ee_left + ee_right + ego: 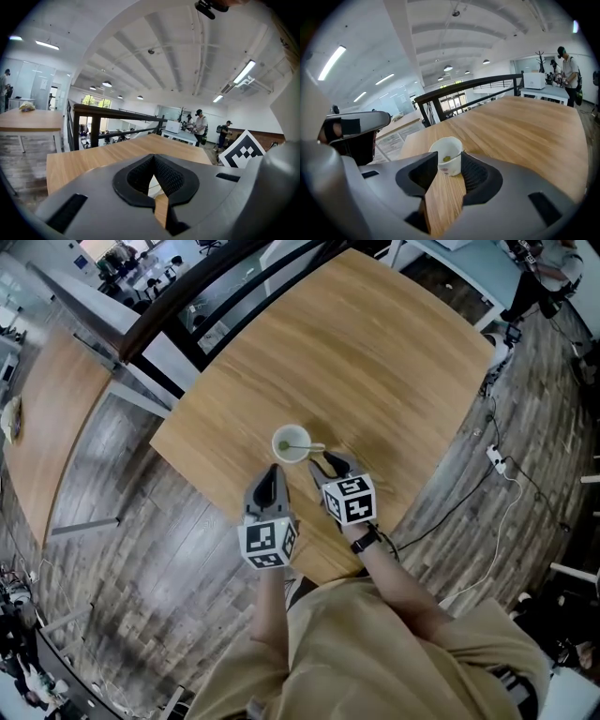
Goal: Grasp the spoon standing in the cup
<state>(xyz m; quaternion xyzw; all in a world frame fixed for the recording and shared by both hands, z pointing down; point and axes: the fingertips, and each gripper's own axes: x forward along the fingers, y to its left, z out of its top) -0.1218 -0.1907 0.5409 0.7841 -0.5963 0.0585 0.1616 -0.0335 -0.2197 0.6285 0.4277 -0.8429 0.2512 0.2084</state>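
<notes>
A small white cup (292, 443) stands on the round wooden table (375, 352), near its front edge. A spoon (312, 447) stands in it, with the handle leaning over the rim to the right and something green down in the cup. My right gripper (330, 464) is just right of the cup and behind the handle, open. In the right gripper view the cup (449, 158) sits just beyond the gripper (450, 162), whose jaws are spread with only table between them. The spoon handle (462, 152) shows thinly at the rim. My left gripper (274, 473) points at the cup from the front, shut and empty (153, 159).
The table's front edge (309, 563) lies just under my hands. A second wooden table (47, 418) stands to the left and a dark railing (178, 296) at the back. Cables and a power strip (497, 458) lie on the floor at the right. People stand far off.
</notes>
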